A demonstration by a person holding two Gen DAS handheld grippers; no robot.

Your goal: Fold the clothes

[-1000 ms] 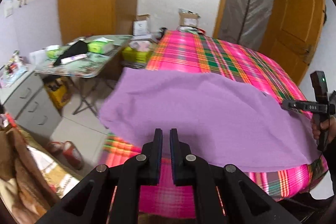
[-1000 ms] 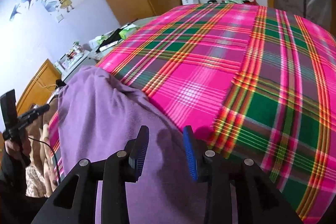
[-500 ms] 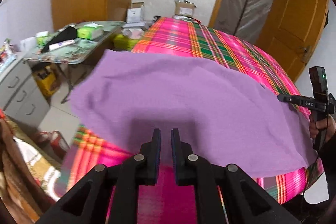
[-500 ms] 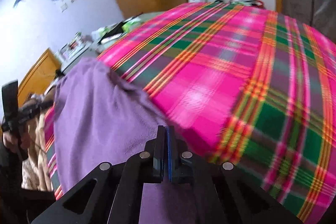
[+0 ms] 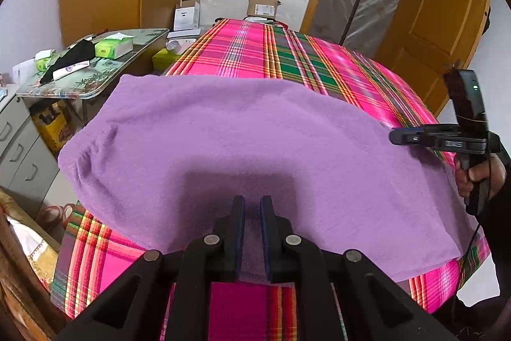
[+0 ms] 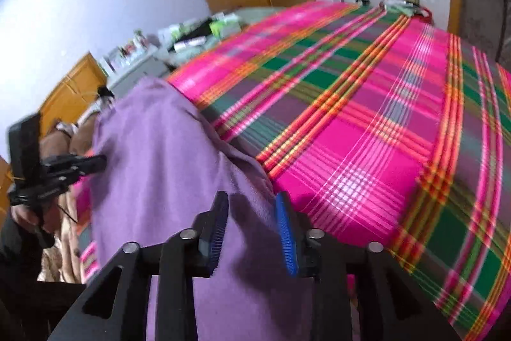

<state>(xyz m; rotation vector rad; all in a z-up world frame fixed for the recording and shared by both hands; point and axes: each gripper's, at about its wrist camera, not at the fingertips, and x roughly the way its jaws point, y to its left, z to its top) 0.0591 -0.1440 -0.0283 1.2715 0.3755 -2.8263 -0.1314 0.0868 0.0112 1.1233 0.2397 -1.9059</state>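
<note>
A purple cloth point(image 5: 239, 133) lies spread across the near end of a bed with a pink and green plaid sheet point(image 5: 287, 59). Its left part hangs past the bed's edge. My left gripper point(image 5: 251, 210) is shut on the cloth's near edge, and purple fabric shows between its pads. In the right wrist view my right gripper point(image 6: 252, 213) stands open above the purple cloth point(image 6: 153, 155), its blue pads wide apart. The left wrist view shows the right gripper point(image 5: 394, 137) at the cloth's right edge. The left gripper point(image 6: 100, 160) appears at the cloth's far side.
A folding table point(image 5: 95, 63) with tissue boxes stands left of the bed, with grey drawers point(image 5: 19, 149) and slippers point(image 5: 54, 210) on the floor nearby. Cardboard boxes point(image 5: 262, 5) sit past the bed's far end. A wooden door point(image 5: 440, 21) is at the right.
The cloth has come down from the air and now spreads wider over the bed. My right gripper was open, shut half a second ago, and is open again. My left gripper stayed shut.
</note>
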